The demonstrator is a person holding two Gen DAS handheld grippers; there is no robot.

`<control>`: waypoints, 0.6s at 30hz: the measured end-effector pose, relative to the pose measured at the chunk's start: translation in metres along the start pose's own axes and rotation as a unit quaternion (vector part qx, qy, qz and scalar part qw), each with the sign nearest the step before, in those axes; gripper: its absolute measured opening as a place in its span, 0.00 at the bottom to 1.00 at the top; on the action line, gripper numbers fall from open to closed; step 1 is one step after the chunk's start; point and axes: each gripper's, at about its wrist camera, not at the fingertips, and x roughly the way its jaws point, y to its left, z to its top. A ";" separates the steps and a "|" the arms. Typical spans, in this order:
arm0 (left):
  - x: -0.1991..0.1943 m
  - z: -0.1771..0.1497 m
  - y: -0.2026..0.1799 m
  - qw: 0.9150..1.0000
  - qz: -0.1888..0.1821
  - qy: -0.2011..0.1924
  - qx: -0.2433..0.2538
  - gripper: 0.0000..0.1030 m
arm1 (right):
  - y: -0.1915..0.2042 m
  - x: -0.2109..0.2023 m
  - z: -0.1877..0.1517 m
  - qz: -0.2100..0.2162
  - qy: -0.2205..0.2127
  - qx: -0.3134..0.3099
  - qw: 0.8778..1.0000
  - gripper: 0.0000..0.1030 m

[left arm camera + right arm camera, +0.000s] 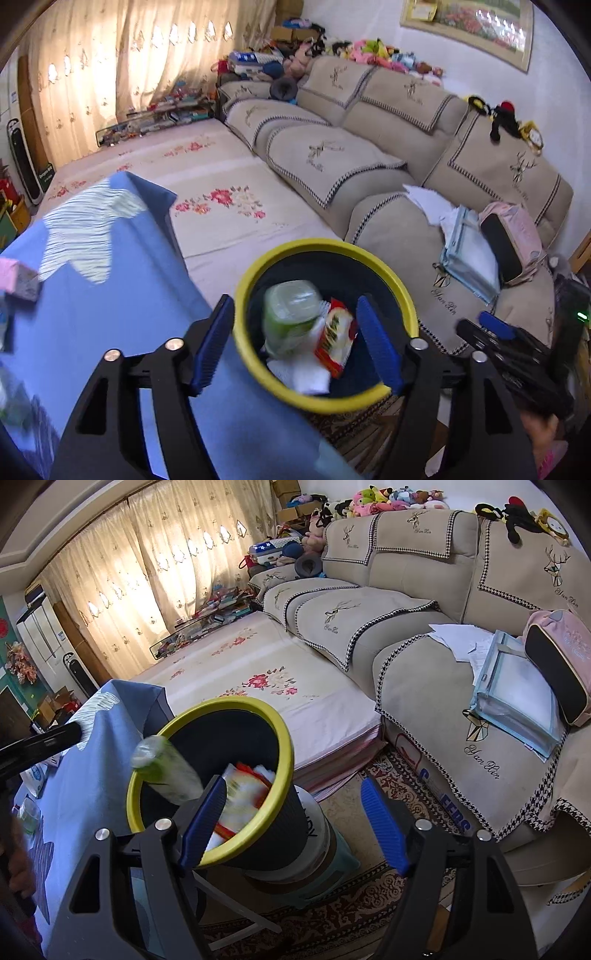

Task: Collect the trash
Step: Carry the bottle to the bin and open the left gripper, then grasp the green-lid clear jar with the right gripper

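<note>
- The bin (325, 400) is a dark ribbed tub with a bright yellow rim, standing just beside the edge of a table under a blue cloth (110, 314)
- In the right wrist view the bin (266, 738) rests on a white bucket (314, 834), which sits on a pale teal stool (332, 871) over a patterned rug (332, 915)
- A clear plastic bottle (291, 314) with a greenish tint is blurred at the bin's mouth, toward 10 o'clock inside the rim; the right wrist view shows the bottle (166, 771) slanting across the rim at 9 o'clock, cap end outward
- A red and white snack wrapper (336, 339) lies near the middle of the bin, and white crumpled tissue (303, 373) lies at 6 o'clock below it
- The left gripper (295, 347) hangs over the bin with its blue fingers (212, 343) wide apart, one outside the rim at 9 o'clock and the other inside it at 3 o'clock; the bottle, wrapper and tissue show between them, and no pad presses on anything
- The right gripper (291, 827) has its fingers (384, 827) spread apart with nothing between them; the bin sits at 10 o'clock from it, the near finger overlapping the rim in view
- A beige sofa (406, 602) runs behind, from 12 to 3 o'clock
</note>
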 end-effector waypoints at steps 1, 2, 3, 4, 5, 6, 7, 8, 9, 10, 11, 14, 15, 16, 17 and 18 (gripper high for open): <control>-0.013 -0.005 0.004 1.000 0.002 -0.008 -0.004 0.72 | 0.002 0.001 -0.001 0.002 0.001 -0.001 1.000 0.69; -0.026 -0.010 0.008 1.000 0.005 -0.015 -0.007 0.73 | 0.004 0.002 -0.001 0.003 0.002 -0.002 1.000 0.69; -0.038 -0.015 0.013 1.000 0.008 -0.020 -0.011 0.75 | 0.006 0.003 -0.002 0.005 0.003 -0.004 1.000 0.69; -0.054 -0.023 0.021 0.999 0.012 -0.029 -0.017 0.77 | 0.010 0.003 -0.003 0.008 0.005 -0.007 1.000 0.69; -0.065 -0.028 0.026 0.999 0.016 -0.034 -0.022 0.79 | 0.012 0.004 -0.003 0.009 0.005 -0.009 1.000 0.69; -0.075 -0.034 0.033 0.999 0.021 -0.039 -0.026 0.80 | 0.016 0.004 -0.004 0.011 0.005 -0.013 1.000 0.69; -0.087 -0.042 0.041 0.998 0.029 -0.046 -0.034 0.82 | 0.021 0.003 -0.004 0.013 0.005 -0.017 1.000 0.69; -0.099 -0.049 0.049 0.997 0.036 -0.053 -0.043 0.82 | 0.023 0.003 -0.004 0.015 0.006 -0.019 1.000 0.69; -0.108 -0.056 0.057 0.996 0.042 -0.059 -0.052 0.83 | 0.027 0.003 -0.005 0.016 0.006 -0.022 1.000 0.69; -0.120 -0.065 0.066 0.995 0.051 -0.066 -0.062 0.85 | 0.032 0.002 -0.005 0.018 0.006 -0.026 0.999 0.69; -0.131 -0.074 0.076 0.993 0.061 -0.071 -0.071 0.85 | 0.038 0.002 -0.006 0.021 0.006 -0.030 0.999 0.69; -0.158 -0.099 0.104 0.988 0.090 -0.081 -0.099 0.86 | 0.054 0.002 -0.009 0.028 0.009 -0.045 0.999 0.69; -0.167 -0.109 0.116 0.985 0.098 -0.082 -0.112 0.86 | 0.062 0.001 -0.010 0.030 0.011 -0.052 0.998 0.69; -0.173 -0.116 0.124 0.984 0.105 -0.083 -0.120 0.86 | 0.068 0.001 -0.011 0.033 0.012 -0.058 0.998 0.69; -0.181 -0.125 0.134 0.981 0.113 -0.083 -0.131 0.86 | 0.076 0.001 -0.012 0.036 0.014 -0.065 0.997 0.69; -0.188 -0.134 0.145 0.979 0.121 -0.082 -0.141 0.86 | 0.084 0.001 -0.014 0.040 0.015 -0.072 0.996 0.69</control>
